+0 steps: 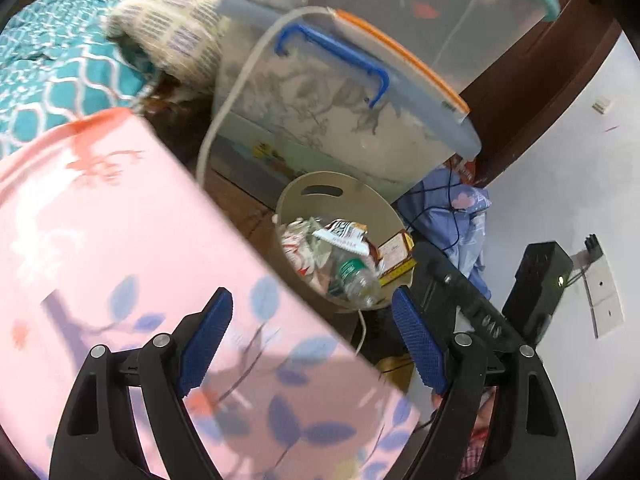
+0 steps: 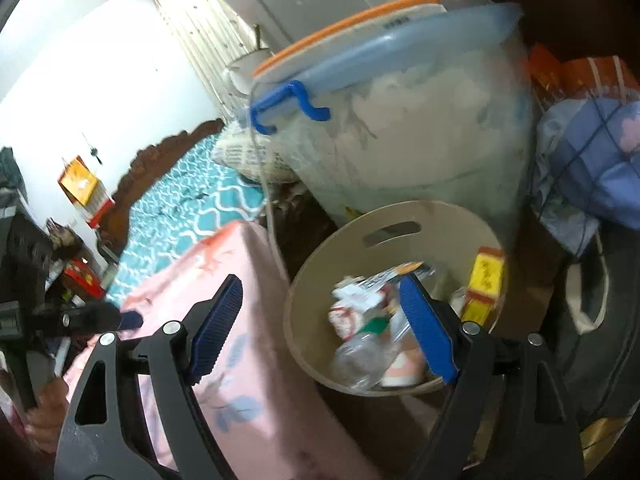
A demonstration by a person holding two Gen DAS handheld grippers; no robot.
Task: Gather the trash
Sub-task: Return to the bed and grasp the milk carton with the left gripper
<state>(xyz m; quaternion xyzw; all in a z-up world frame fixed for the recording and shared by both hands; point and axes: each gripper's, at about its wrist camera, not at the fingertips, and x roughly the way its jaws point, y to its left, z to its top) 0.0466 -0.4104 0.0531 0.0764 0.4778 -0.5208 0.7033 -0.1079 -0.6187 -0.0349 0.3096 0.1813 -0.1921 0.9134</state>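
Beige bin [image 2: 400, 216] sits on the floor beside the pink bedding [image 1: 120, 220], bottle [image 2: 360, 356] and wrappers [image 1: 340, 236] inside; my left tool [image 1: 312, 340] and right tool [image 2: 320, 328] both gape empty.

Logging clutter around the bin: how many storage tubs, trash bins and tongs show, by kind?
Storage tubs: 2, blue-lidded tub and teal-lidded tub
Trash bin: 1
Tongs: 2, left tongs and right tongs, both open, empty
Total: 5
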